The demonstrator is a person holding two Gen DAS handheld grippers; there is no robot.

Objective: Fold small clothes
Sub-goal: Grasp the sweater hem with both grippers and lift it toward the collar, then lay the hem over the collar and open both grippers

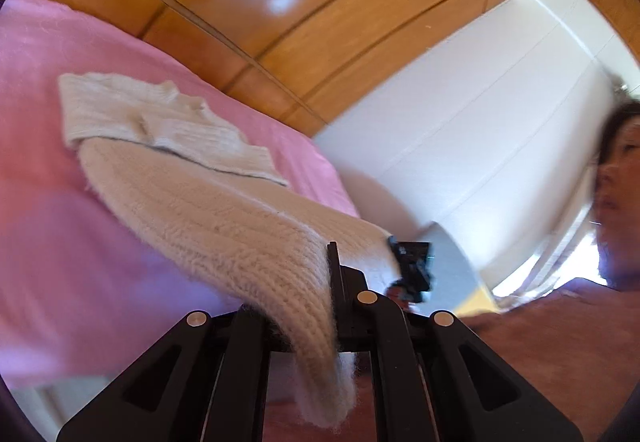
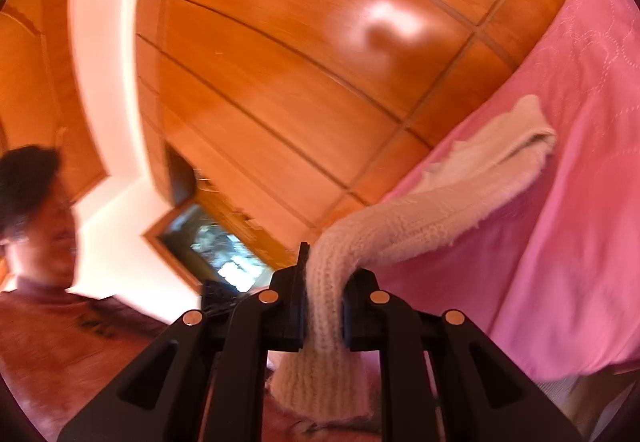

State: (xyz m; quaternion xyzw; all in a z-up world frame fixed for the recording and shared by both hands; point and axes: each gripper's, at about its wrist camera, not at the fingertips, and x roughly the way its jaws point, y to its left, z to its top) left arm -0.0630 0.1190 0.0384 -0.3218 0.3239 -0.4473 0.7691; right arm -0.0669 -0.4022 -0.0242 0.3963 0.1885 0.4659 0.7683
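Sweater [image 1: 208,210] lengthwise from tool [image 1: 320,306] (bedward)

Upper background: glossy orange-brown wood panelling [image 1: 320,2], divided by thin dark grooves; bright light patches reflect on its surface. A white panelled surface [image 1: 480,114] adjoins the wood in the left wrist view; a white band [image 2: 100,62] crosses the wood in the right wrist view. A wood-framed pane [image 2: 212,242] shows blurred bright shapes. Lower area: a pink quilted bedcover [image 2: 580,162] with stitched circular patterns; the same bedcover fills the left side of the left wrist view.
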